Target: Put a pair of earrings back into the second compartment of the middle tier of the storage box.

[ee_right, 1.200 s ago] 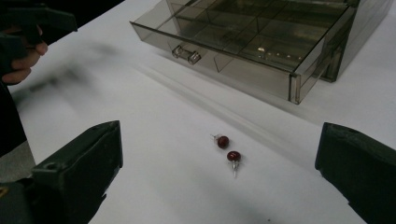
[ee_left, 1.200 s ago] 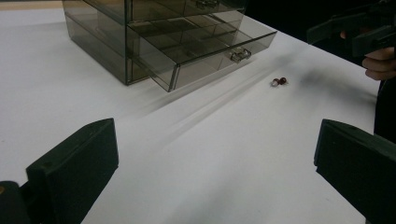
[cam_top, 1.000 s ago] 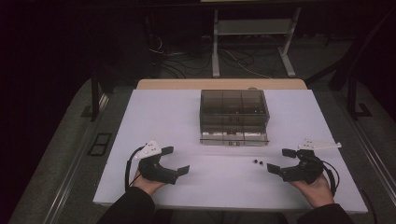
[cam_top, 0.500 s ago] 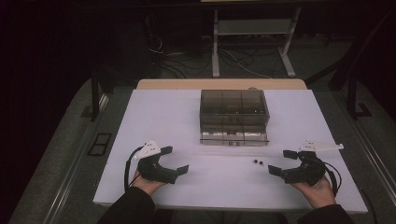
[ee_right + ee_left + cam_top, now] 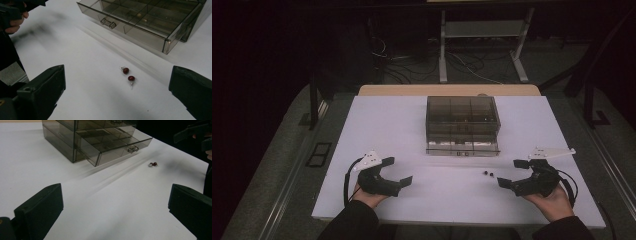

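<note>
1. A smoky see-through drawer box (image 5: 462, 125) stands at the far middle of the white table (image 5: 377, 130); everything else is placed from it here. Its bottom drawer (image 5: 140, 23) is pulled out toward the person, divided into compartments, with a small clear handle (image 5: 108, 23) on its front.
2. Nothing lies between the box and either gripper except two small earrings (image 5: 128, 74) — dark red beads on short metal posts, lying close together but apart from each other, on bare table just in front of the box's right front corner.
3. The left gripper (image 5: 398, 174) rests low on the table well in front of the box's left corner, held in a hand (image 5: 368, 196). Its jaws are spread wide, and the left gripper view shows only table between them.
4. The right gripper (image 5: 511, 173) sits in front of and to the right of the box, near the earrings, in the other hand (image 5: 555, 201). Its jaws are also wide apart, holding nothing — the earrings lie ahead of them.
5. The table is plain white with a tan edge behind the box. Beyond it, the room is dark: grey floor, loose cables (image 5: 472, 65), and a light metal stand (image 5: 482, 42).
</note>
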The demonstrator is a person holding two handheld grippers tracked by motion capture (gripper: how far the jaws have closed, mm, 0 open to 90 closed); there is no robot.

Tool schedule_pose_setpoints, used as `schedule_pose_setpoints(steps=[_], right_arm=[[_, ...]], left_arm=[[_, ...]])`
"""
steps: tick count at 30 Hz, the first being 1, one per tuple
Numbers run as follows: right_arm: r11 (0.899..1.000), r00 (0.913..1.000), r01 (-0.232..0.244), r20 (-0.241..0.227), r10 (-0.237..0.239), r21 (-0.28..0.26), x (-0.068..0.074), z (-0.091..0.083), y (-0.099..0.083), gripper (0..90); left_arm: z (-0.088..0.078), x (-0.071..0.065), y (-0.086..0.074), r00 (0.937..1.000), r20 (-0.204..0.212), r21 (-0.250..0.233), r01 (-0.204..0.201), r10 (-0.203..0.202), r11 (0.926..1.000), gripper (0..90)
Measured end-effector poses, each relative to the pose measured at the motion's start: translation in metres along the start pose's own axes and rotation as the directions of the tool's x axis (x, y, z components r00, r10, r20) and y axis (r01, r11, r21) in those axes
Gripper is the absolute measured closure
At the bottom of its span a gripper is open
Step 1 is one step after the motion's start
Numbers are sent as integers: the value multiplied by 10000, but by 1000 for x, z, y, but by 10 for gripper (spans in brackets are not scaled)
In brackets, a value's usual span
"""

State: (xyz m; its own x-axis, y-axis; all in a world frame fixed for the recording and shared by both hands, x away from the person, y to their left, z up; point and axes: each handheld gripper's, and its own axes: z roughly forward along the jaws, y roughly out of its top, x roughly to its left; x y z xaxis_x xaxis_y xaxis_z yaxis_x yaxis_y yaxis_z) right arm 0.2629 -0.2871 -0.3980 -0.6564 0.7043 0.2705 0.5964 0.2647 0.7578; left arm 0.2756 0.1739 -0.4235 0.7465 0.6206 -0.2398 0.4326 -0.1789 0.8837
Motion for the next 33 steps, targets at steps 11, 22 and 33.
schedule_pose_setpoints(steps=[11,22,33], right_arm=[[9987,9994,282,-198,-274,419,-3,10,18,3],[9943,9991,332,-291,-304,1009,-9,29,24,3],[9885,9981,468,-468,-405,1438,-14,42,24,3]], left_arm=[[0,1,0,10000,-5,2,81,-81,10000,0],[1,1,0,10000,29,1,61,-61,10000,0],[2,0,0,10000,75,63,37,-37,10000,0]])
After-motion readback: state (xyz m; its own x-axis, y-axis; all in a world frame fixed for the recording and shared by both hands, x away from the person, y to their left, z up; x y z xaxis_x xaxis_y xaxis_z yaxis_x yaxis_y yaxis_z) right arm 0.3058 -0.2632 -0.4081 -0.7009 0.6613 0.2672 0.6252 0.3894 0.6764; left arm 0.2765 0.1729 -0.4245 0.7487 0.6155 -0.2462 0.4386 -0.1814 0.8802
